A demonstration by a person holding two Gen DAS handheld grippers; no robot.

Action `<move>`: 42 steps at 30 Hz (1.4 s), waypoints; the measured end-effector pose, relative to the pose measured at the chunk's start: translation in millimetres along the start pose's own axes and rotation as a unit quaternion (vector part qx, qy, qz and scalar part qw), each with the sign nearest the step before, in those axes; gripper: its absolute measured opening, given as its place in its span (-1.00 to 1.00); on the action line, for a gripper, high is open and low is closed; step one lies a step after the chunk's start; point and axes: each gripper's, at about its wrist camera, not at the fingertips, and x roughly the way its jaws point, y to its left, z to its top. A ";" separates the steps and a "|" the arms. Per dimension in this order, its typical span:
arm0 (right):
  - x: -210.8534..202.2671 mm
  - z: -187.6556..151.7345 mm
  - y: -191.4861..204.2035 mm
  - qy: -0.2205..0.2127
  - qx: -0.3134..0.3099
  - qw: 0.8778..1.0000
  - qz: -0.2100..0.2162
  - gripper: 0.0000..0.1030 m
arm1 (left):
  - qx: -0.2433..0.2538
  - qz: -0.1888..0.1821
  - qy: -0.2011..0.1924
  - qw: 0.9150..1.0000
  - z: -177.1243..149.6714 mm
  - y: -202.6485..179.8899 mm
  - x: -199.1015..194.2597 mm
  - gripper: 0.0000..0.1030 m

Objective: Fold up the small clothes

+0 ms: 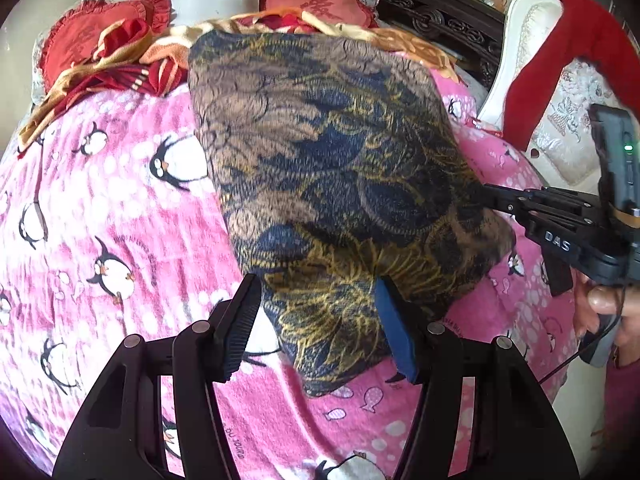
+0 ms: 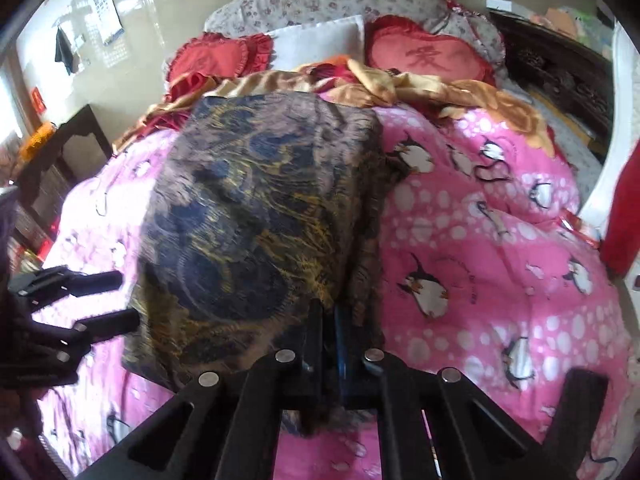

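Note:
A small garment (image 1: pixel 328 168) patterned in navy, brown and gold lies spread on the pink penguin blanket (image 1: pixel 100 208). My left gripper (image 1: pixel 316 284) is open, and the garment's near corner sits between its black finger and its blue-padded finger. In the right wrist view the left gripper (image 2: pixel 126 300) is at the garment's (image 2: pixel 248 216) left edge. My right gripper (image 2: pixel 330 312) is shut on the garment's near edge, with cloth bunched at the fingertips. From the left wrist view the right gripper (image 1: pixel 490 194) reaches in from the right and pinches the garment's side, with a hand (image 1: pixel 604 300) behind it.
Red heart-shaped pillows (image 1: pixel 316 4) and a crumpled orange and red blanket (image 1: pixel 120 60) lie at the head of the bed. A white chair (image 1: pixel 528 32) draped with red cloth (image 1: pixel 568 52) stands on the right, next to dark carved furniture (image 1: pixel 440 20). A dark cabinet (image 2: pixel 72 152) stands left of the bed.

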 end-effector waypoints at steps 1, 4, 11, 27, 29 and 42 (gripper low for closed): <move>6.8 -4.1 -4.6 0.010 0.002 1.000 -0.019 -0.96 | 0.000 0.003 0.009 1.000 -1.0 0.2 4.1 0.15; 17.2 -12.8 -25.8 0.027 0.050 0.998 -0.007 -0.96 | -0.001 0.016 0.013 1.000 -4.1 1.1 8.7 0.15; -21.3 -10.3 -15.0 -0.001 0.058 0.997 0.051 0.13 | -0.009 0.010 0.003 1.000 -4.4 1.7 4.3 0.15; -5.7 -47.1 -6.0 0.042 0.046 0.998 0.022 -0.95 | -0.010 0.030 -0.005 1.000 -6.3 3.0 0.2 0.15; -18.3 -38.1 -7.8 0.023 0.044 0.999 0.020 -0.86 | -0.007 0.036 -0.010 0.999 -3.1 3.7 -0.9 0.15; 18.8 68.0 17.2 -0.054 0.040 0.997 -0.023 -0.07 | -0.028 0.060 -0.034 0.997 40.2 21.0 13.3 0.15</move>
